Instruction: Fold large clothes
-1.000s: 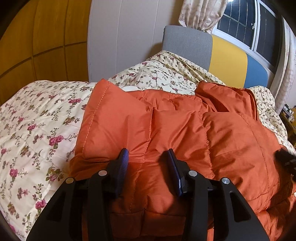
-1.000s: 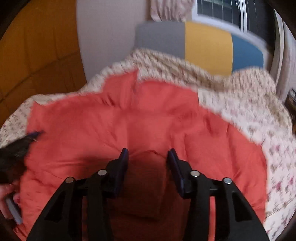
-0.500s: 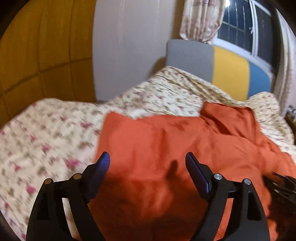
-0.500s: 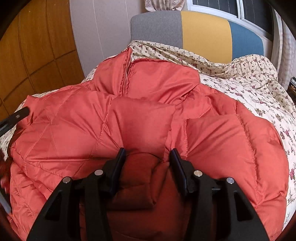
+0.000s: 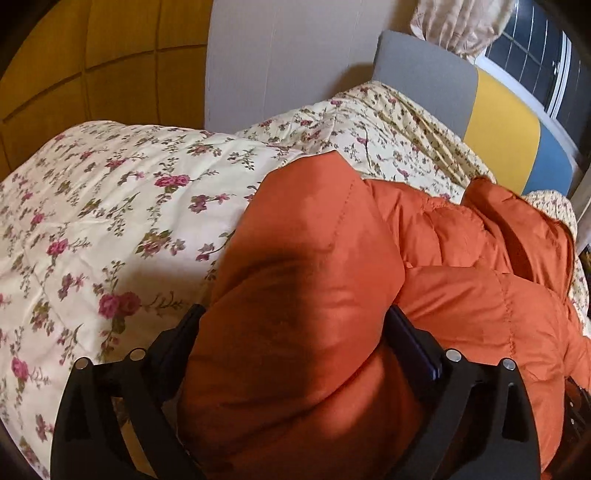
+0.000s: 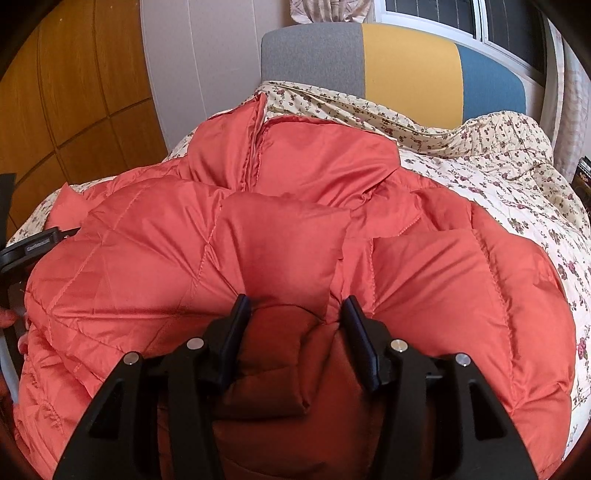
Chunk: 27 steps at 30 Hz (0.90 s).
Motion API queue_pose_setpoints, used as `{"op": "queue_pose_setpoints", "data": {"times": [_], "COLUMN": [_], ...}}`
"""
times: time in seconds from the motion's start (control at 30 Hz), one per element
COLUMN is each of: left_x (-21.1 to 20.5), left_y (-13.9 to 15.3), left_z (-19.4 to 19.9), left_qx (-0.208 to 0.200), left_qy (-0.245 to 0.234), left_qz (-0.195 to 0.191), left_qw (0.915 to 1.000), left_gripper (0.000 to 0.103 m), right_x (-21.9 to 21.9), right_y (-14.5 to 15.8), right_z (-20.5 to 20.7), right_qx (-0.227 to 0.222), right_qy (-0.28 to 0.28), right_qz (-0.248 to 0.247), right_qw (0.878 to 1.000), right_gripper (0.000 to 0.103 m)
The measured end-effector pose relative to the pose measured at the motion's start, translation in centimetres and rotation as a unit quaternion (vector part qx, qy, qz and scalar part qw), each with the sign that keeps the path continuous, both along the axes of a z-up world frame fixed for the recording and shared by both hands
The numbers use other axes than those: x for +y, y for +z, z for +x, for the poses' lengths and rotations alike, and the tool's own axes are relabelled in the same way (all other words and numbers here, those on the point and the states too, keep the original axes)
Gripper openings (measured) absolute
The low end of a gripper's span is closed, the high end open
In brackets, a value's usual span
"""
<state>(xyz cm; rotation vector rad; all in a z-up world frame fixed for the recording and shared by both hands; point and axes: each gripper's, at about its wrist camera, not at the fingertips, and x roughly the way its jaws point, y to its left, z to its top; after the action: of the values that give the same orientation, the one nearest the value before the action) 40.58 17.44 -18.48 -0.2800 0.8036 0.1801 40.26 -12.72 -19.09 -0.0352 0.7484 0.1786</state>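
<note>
Since half a second ago, left gripper [image 5: 295,325] has dropped wide-apart jaws over a puffy bulge of the orange down jacket [image 5: 461,295]; nothing pinched yet. Right gripper [image 6: 295,314] jaws clamped on a bunched fold at 6 o'clock. Jacket sprawls on the floral bed quilt [image 5: 110,221]. Risk: slick padded shell squeezes out, fold springs open.

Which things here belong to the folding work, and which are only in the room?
Belong to the job:
- puffy orange quilted jacket
- left tongs, spread wide around a jacket fold
- right tongs, pinching the jacket

Only in the room:
- cream floral quilt
- grey, yellow and blue headboard
- floral curtain
</note>
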Motion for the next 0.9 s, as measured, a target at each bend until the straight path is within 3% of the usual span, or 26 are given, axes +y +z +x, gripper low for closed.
{"op": "queue_pose_setpoints", "data": {"times": [0.17, 0.23, 0.33, 0.4, 0.5, 0.6, 0.73, 0.9], "left_x": [0.5, 0.3, -0.2, -0.7, -0.9, -1.0, -1.6, -3.2], "left_y": [2.3, 2.9, 3.0, 2.8, 2.1, 1.9, 1.8, 2.0], "left_z": [-6.2, -8.4, -10.7, -12.3, -14.1, -16.0, -17.8, -20.7], "left_qx": [-0.08, -0.091, -0.08, -0.064, -0.043, -0.047, -0.041, -0.043], "left_qy": [0.057, 0.059, 0.031, 0.02, -0.001, -0.01, -0.025, -0.052], "left_qz": [0.002, -0.003, -0.024, -0.014, -0.022, -0.031, -0.027, 0.009], "left_qw": [0.9952, 0.9941, 0.996, 0.9976, 0.9988, 0.9984, 0.9985, 0.9977], "left_gripper": [0.096, 0.096, 0.096, 0.096, 0.096, 0.097, 0.097, 0.1], "right_x": [-0.1, -0.2, -0.3, -0.4, -0.9, -1.9, -2.5, -3.4], "right_y": [0.1, 0.2, 0.4, 0.8, 1.8, 3.3, 4.1, 4.8], "right_z": [-0.1, -0.2, -0.5, -1.2, -2.6, -4.8, -7.4, -12.0], "right_qx": [-0.002, -0.004, -0.007, -0.01, -0.012, -0.006, 0.023, 0.031], "right_qy": [-0.002, -0.002, -0.008, -0.014, -0.014, -0.014, -0.011, -0.002], "right_qz": [0.001, 0.002, -0.001, -0.006, 0.002, 0.019, 0.018, 0.016], "right_qw": [1.0, 1.0, 1.0, 1.0, 1.0, 1.0, 1.0, 0.999], "right_gripper": [0.054, 0.056, 0.063, 0.069, 0.069, 0.069, 0.069, 0.073]}}
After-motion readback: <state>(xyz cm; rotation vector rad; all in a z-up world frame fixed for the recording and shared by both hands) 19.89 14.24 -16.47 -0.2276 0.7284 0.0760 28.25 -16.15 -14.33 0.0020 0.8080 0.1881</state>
